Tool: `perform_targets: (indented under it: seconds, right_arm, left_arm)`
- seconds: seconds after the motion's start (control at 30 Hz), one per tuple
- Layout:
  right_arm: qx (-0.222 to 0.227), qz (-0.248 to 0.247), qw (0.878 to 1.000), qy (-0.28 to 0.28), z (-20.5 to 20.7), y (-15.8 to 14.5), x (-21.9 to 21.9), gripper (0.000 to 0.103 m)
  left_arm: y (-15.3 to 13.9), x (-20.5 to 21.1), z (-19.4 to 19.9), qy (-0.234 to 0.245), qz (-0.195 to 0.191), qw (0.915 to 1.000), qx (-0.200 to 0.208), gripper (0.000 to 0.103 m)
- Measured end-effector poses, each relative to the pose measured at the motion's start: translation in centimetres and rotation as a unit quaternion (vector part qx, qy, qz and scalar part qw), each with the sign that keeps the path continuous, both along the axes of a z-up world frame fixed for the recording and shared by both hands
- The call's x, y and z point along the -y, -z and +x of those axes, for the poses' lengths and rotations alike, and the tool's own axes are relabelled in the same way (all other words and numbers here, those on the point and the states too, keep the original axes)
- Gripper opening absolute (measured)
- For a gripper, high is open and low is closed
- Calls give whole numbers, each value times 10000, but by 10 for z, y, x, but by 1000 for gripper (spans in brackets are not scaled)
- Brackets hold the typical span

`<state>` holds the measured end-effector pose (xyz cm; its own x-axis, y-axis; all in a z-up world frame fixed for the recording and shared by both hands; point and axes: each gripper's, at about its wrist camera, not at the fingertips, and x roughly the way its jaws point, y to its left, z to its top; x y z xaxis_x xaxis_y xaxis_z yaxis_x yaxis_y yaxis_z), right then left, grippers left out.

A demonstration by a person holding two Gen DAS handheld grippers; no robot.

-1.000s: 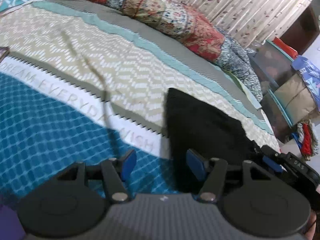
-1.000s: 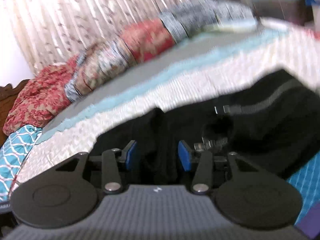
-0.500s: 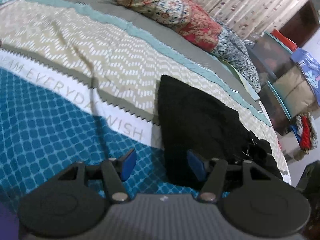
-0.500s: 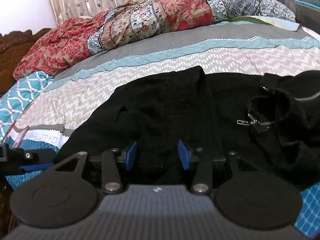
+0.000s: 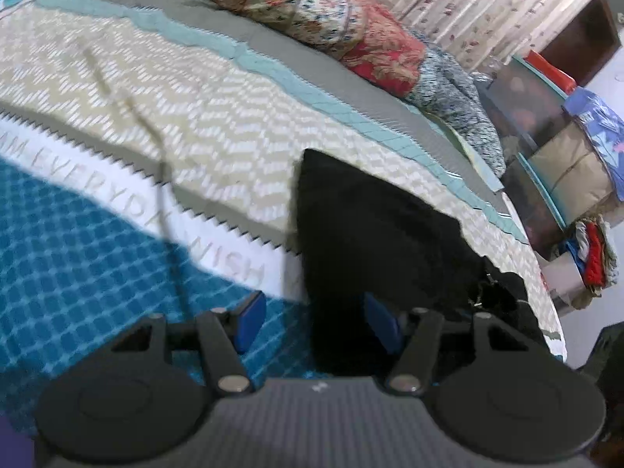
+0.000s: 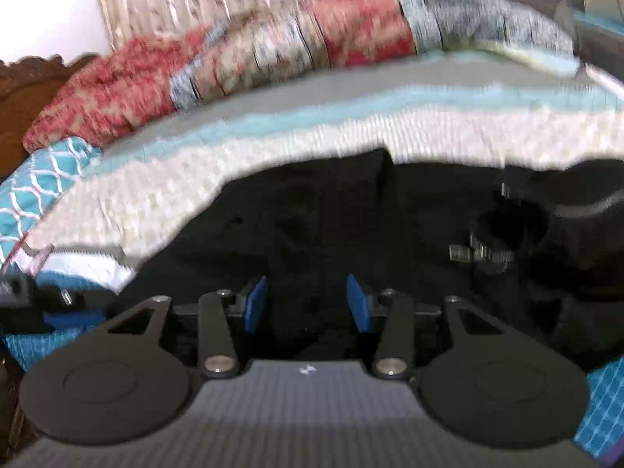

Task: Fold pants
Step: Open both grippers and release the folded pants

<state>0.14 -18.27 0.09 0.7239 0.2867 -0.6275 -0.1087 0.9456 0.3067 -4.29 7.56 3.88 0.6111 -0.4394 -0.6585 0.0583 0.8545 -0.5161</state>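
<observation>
bedspread: teal grid at around 8 o'clock in the left wrist view, then a white lettered band, then a beige zigzag stripe up toward 11

left gripper: bottom centre at 6 o'clock, jaws apart with nothing pinched. The left blue pad hangs over the teal print, the right one sits in front of the dark cloth, and the pants' left edge runs between them

pants: black, lying spread on the bedspread, from 6 up to about 3 o'clock, with one corner poking up near centre

quilt roll: red and floral, along the far side of the bed, 12 to 2 o'clock

right gripper: blurry shot, jaws apart over black fabric, not clamped on anything

zipper: on the pants at about 3 o'clock, right wrist view
</observation>
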Motion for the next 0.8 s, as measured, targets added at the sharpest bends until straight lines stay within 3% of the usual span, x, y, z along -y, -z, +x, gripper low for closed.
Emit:
perform_targets:
  seconds: [0.17, 0.3, 0.4, 0.53, 0.6, 0.8]
  right_arm:
    - [309, 72, 9995, 35, -13, -13, 6, 48]
    - [-82, 62, 9999, -128, -2, 2, 9, 49]
    - [50, 546, 9984, -99, -4, -16, 28, 48]
    - [612, 705, 9940, 570, -21, -39, 76, 49]
    - [656, 701, 9915, 881, -27, -41, 98, 49]
    - [800, 646, 9730, 2066, -53, -37, 165, 49]
  left_arm:
    - [-6, 25, 12, 341, 96, 9992, 193, 57]
    - [10, 49, 25, 561, 410, 9976, 43, 57]
    - [10, 53, 28, 574, 512, 9970, -25, 59]
    - [-10, 45, 30, 550, 208, 9982, 89, 59]
    - [-20, 48, 38, 549, 93, 9982, 215, 59]
    - [-32, 100, 77, 1076, 285, 9917, 638, 55]
